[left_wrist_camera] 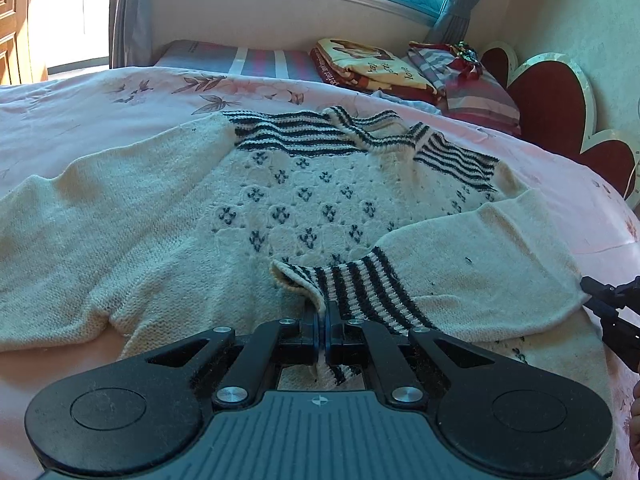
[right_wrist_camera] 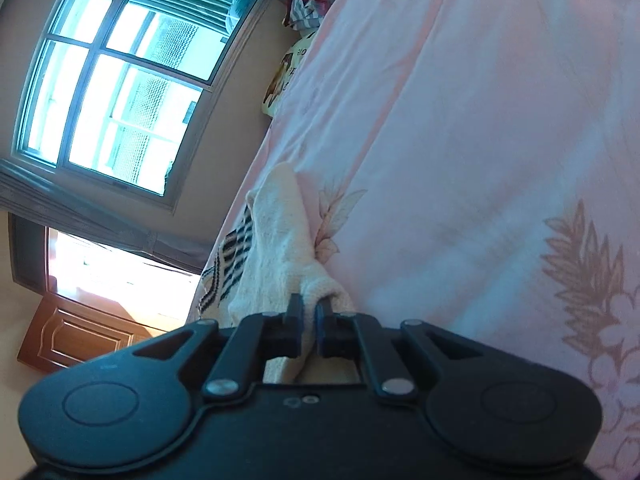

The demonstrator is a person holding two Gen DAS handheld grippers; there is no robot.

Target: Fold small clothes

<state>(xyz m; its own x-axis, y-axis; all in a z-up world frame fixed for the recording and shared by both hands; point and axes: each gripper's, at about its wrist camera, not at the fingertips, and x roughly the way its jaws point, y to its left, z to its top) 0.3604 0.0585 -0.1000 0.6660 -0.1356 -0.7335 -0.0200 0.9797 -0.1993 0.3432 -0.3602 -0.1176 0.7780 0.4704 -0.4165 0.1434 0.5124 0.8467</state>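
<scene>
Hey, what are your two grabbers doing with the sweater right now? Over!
Left gripper shut on sweater's striped cuff. Right gripper pinching a cream fold. Sweater flat on pink bedsheet. Nothing blocking.

Nubbly knit sweater (left_wrist_camera: 320,200), smooth bedsheet (left_wrist_camera: 80,120)

Readable writing appears only on the folded printed blanket (left_wrist_camera: 372,66) lying at the far side of the bed, below the window. On its pale yellow face the word "love" can be made out near its right corner, with another short word or two beside it that are too small and skewed to read. A line of small lettering runs along its dark red edge, also illegible. In the right wrist view the same blanket (right_wrist_camera: 286,76) shows only unreadable letter fragments.
</scene>
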